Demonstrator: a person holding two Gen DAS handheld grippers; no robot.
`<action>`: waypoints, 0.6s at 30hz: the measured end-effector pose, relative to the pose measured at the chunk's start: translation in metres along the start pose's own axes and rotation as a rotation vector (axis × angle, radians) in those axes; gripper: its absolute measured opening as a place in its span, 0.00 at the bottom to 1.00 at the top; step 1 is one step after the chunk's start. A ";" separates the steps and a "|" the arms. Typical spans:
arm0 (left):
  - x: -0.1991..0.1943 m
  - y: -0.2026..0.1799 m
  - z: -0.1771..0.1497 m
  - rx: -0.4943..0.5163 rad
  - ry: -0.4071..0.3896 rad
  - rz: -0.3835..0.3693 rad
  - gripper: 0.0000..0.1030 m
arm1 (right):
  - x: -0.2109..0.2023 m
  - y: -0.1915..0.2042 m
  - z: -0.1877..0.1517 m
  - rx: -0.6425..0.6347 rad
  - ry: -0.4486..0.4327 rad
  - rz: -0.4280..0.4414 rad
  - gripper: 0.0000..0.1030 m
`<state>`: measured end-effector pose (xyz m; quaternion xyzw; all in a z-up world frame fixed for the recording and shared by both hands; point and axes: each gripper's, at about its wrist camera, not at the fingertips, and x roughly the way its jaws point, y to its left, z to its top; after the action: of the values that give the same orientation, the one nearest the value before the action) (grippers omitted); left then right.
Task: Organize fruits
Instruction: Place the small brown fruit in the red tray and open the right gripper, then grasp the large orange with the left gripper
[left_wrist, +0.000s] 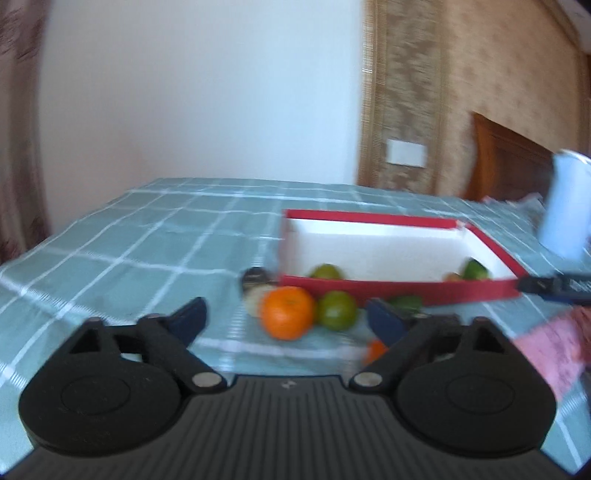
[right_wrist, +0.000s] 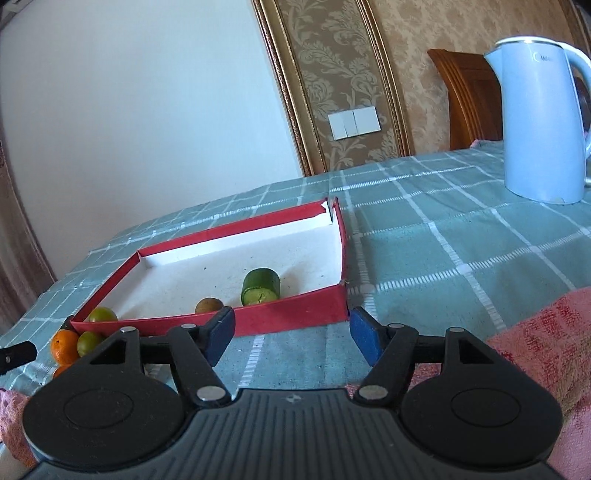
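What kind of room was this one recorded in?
Probably a home, perhaps a bedroom or dining corner: a checked tablecloth, an electric kettle, damask wallpaper and a carved wooden headboard or chair back.

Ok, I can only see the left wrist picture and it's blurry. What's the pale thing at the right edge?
Observer: A pale blue kettle. It stands upright on the checked tablecloth, apart from the red box.
Operator: What's next to the green thing in the box?
Observer: A small brown round fruit, right beside a green fruit with a cut end, near the front wall.
Operator: Is the other gripper holding anything?
Observer: No. The right gripper has its fingers apart with nothing between them, just short of the box.
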<state>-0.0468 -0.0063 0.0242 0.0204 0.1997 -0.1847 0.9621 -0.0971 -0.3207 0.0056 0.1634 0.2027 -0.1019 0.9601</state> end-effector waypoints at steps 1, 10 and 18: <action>-0.001 -0.005 0.000 0.007 0.007 -0.019 0.82 | 0.000 -0.001 0.000 0.004 0.001 0.001 0.66; 0.003 -0.038 -0.006 0.099 0.034 -0.087 0.84 | 0.006 -0.011 -0.001 0.060 0.042 0.015 0.67; 0.021 -0.052 -0.013 0.127 0.105 -0.089 0.75 | 0.007 -0.014 -0.001 0.078 0.042 0.024 0.67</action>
<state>-0.0530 -0.0604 0.0062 0.0821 0.2383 -0.2384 0.9379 -0.0952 -0.3345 -0.0017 0.2052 0.2169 -0.0948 0.9497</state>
